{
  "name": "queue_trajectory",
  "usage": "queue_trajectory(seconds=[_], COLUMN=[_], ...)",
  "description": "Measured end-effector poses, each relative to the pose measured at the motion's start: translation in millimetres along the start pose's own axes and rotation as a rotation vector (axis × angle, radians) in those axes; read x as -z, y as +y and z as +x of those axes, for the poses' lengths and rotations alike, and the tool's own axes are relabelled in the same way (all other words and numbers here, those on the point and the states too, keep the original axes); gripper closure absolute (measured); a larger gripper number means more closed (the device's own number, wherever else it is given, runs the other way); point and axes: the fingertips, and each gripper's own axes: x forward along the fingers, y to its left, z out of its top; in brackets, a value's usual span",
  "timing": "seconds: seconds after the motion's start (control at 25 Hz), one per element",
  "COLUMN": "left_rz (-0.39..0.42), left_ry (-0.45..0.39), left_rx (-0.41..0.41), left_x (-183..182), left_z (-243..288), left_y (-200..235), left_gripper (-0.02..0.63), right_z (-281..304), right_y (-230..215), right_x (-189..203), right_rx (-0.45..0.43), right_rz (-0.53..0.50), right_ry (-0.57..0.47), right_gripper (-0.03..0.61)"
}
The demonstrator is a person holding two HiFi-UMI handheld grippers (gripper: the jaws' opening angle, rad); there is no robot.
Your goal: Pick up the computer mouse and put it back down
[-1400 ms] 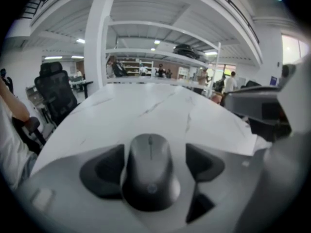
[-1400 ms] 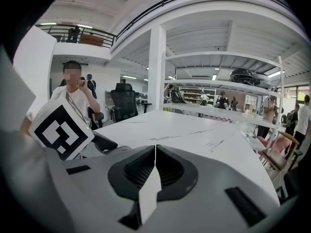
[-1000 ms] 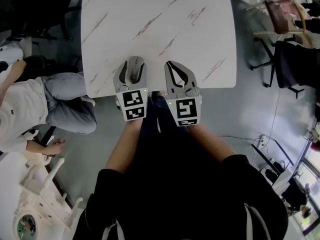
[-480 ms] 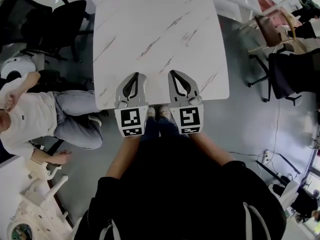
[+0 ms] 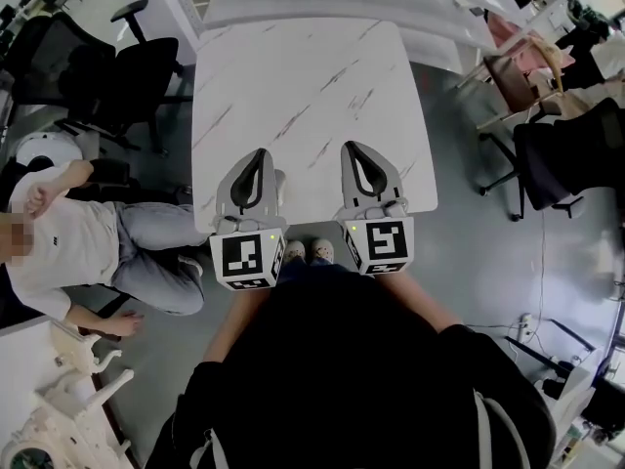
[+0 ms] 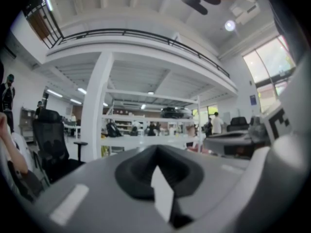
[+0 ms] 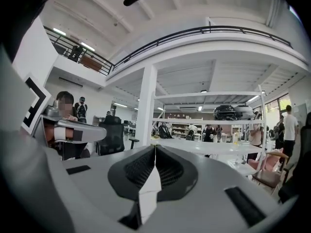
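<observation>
The pale grey computer mouse [image 5: 280,186] lies on the white marble table [image 5: 303,76] near its front edge. Only its right side shows beside my left gripper. My left gripper [image 5: 259,154] hovers above it with jaws shut and nothing between them. My right gripper [image 5: 354,148] is held level alongside, also shut and empty. In the left gripper view the shut jaws [image 6: 155,149] point across the room, not at the table. The right gripper view shows its closed tips [image 7: 154,147] the same way.
Black office chairs [image 5: 127,66] stand left of the table. A person [image 5: 68,242] sits on the floor at the left. More chairs [image 5: 566,154] stand at the right. White shelving [image 7: 204,120] and several people fill the room beyond.
Both grippers have risen from the table top. The left jaws, open around the mouse a second ago, are now shut and empty; the mouse stays on the table.
</observation>
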Motion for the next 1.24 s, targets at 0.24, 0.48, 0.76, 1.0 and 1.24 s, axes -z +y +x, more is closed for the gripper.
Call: queue_trajectory(seconds=[0.24, 0.48, 0.76, 1.0, 1.24], left_rz=[0.016, 0.027, 0.018, 0.011, 0.008], left_ry=[-0.04, -0.037, -0.017, -0.004, 0.009], left_rx=[-0.004, 0.0, -0.002, 0.005, 0.02], left_x=[-24, -23, -17, -11, -5], left_z=[-11, -14, -13, -12, -7], left_y=[-1, -9, -9, -6, -8], left_gripper=[0.607, 0.607, 0.607, 0.607, 0.607], right_z=[-8, -15, -13, -11, -7], right_y=[-2, 3, 8, 9, 7], right_x=[-18, -20, -17, -12, -9], right_rx=[-0.001, -0.019, -0.035, -0.031, -0.029], right_rz=[-0.013, -0.033, -0.03, -0.027, -0.028], right_ry=[-0.025, -0.037, -0.03, -0.014, -0.006], right_gripper=[0.558, 0.558, 0.559, 0.56, 0.559])
